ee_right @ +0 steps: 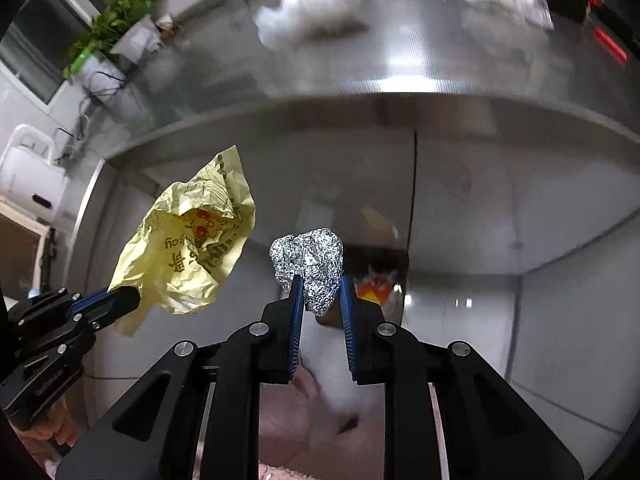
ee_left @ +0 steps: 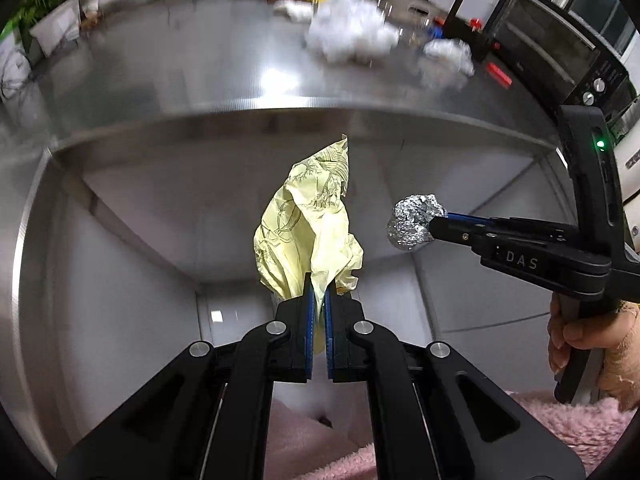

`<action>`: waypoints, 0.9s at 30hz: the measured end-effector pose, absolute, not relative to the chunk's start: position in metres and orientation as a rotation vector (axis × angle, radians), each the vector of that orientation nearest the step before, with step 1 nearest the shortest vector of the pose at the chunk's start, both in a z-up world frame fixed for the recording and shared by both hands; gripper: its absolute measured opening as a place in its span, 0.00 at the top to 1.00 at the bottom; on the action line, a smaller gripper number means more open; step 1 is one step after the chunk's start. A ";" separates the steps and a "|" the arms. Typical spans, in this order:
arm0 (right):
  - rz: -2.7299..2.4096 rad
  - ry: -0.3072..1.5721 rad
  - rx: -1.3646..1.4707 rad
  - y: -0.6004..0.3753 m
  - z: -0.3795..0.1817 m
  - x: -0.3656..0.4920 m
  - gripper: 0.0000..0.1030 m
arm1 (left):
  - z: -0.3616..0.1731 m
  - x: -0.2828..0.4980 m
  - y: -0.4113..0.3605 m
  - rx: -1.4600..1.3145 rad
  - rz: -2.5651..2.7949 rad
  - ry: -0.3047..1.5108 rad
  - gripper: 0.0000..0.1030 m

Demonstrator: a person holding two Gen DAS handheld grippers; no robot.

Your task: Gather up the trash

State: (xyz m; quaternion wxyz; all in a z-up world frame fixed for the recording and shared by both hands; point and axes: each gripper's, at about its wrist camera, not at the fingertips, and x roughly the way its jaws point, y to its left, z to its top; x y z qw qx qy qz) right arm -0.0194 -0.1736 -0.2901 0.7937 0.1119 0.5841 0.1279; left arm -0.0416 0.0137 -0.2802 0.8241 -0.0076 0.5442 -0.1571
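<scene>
- The left gripper (ee_left: 319, 300) pinches only a thin fold of the yellow wrapper (ee_left: 310, 220); most of the sheet flares loose above the fingers, so I'd judge a quick swing could tug it free.
- The right gripper (ee_right: 320, 296) squeezes the foil ball (ee_right: 310, 266) near its lower end; being crumpled and springy, it might roll out if the grip eases.
- Both pieces hang in the air below the edge of the steel counter (ee_left: 240, 80), just beside each other, not touching.
- More white crumpled trash (ee_left: 348, 28) lies on the counter.
- Both tools point forward, roughly level; the right hand (ee_left: 588, 336) grips its handle.
</scene>
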 end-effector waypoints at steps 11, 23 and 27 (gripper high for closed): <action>0.163 1.348 0.320 -0.194 -0.375 -0.015 0.81 | -0.390 -0.014 0.005 -0.066 -0.355 1.345 0.97; 0.095 1.482 0.353 -0.184 -0.495 0.025 0.81 | -0.504 0.024 -0.006 -0.088 -0.325 1.449 0.97; 0.088 1.529 0.342 -0.178 -0.524 0.037 0.80 | -0.523 0.037 -0.009 -0.095 -0.325 1.462 0.97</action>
